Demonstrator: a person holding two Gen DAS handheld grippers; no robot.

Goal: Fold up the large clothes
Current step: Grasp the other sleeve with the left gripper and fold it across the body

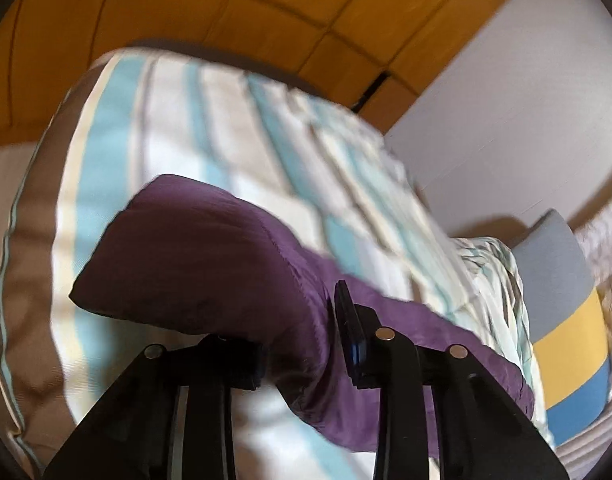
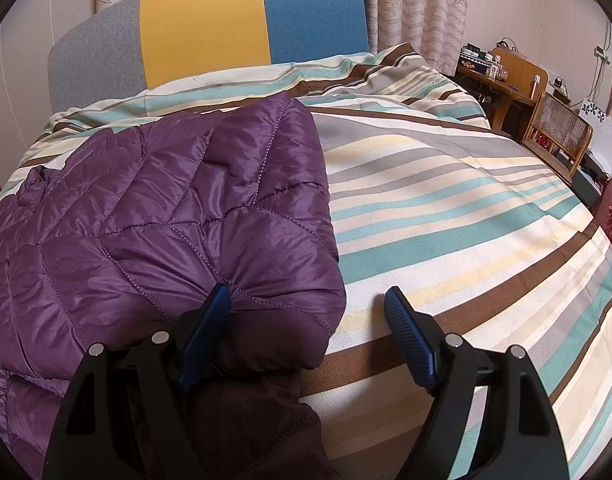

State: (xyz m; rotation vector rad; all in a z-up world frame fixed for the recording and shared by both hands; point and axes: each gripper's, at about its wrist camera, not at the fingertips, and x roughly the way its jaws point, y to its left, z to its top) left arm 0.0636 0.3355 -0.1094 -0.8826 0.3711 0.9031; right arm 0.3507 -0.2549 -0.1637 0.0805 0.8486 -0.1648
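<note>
Two grippers, both on the purple quilted jacket. Left gripper (image 1: 301, 344): jaws narrowed onto a bunched fold of the jacket (image 1: 209, 248), fabric squeezed between the pads, one blue-faced finger (image 1: 352, 332) visible on the right side, the other hidden under cloth. Picture is motion-blurred. The gripped part sticks up and away from the striped duvet (image 1: 153, 128) behind it. Right gripper (image 2: 308, 300): jaws wide apart, not clamped. Its left finger (image 2: 209, 320) rests on the jacket's (image 2: 177, 208) near corner, its right finger (image 2: 406, 320) sits over bare duvet (image 2: 446, 208), just beside the jacket's edge. Jacket lies spread on the left half of the bed, shiny quilted side up, a darker matte part folded under near the gripper. Beyond: headboard (image 2: 209, 28) in grey, yellow and blue panels, pink patterned curtain (image 2: 418, 4), wooden desk (image 2: 502, 76) with clutter and a cane chair (image 2: 562, 132) at far right. Left view also shows an orange-brown panelled surface (image 1: 185, 12) and a white wall (image 1: 506, 120).
</note>
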